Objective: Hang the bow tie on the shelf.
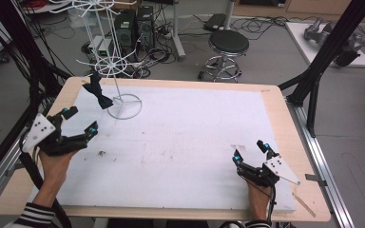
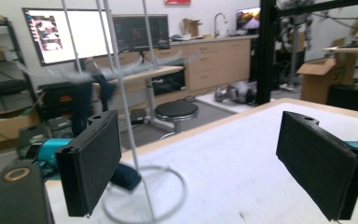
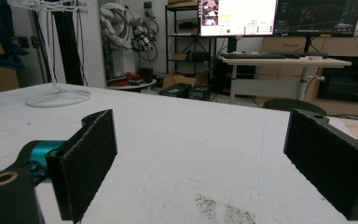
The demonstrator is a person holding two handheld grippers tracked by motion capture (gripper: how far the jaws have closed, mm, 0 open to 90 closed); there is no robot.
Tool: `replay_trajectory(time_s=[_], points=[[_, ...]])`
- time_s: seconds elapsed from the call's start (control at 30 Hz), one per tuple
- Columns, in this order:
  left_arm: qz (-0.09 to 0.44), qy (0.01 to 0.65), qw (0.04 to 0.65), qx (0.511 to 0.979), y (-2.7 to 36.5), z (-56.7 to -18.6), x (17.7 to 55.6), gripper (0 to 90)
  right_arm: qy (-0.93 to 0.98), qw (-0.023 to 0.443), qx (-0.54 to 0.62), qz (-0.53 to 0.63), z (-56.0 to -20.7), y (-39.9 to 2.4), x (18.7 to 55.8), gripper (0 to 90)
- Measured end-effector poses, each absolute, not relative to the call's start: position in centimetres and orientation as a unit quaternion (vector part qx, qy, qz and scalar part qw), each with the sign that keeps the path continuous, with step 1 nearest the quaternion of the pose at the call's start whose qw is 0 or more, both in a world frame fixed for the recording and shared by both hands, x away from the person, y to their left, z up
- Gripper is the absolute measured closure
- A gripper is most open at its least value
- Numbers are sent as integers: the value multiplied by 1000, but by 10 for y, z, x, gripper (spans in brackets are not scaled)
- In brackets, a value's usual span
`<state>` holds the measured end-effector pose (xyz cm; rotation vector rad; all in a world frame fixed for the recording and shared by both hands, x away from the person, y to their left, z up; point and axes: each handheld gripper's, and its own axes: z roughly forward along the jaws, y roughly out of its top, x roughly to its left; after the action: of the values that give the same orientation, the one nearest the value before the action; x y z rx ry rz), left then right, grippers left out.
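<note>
On white foam mat (image 1: 180, 142), thin wire stand (image 1: 116, 71), dark fabric bow tie (image 1: 98, 92).

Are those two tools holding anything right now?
No. The left tool and the right tool are both open with nothing between their jaws.

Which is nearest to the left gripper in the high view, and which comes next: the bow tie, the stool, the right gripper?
From the left gripper:
1. Bow tie, just beyond it, hanging on the wire stand at the table's far left.
2. Right gripper, across the table at the near right.
3. Stool, on the floor beyond the far edge.
</note>
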<state>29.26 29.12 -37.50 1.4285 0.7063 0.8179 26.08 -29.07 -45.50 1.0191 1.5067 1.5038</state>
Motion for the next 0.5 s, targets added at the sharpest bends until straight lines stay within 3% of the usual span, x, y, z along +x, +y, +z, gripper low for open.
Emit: replay_trajectory(time_s=[0.23,0.5], points=[[335,322,633,619,297,-429,289,139,593,385,395,586,-455,-291,261,86],[319,304,661,608,296,-452,281,139,592,387,396,586,-455,-290,261,86]])
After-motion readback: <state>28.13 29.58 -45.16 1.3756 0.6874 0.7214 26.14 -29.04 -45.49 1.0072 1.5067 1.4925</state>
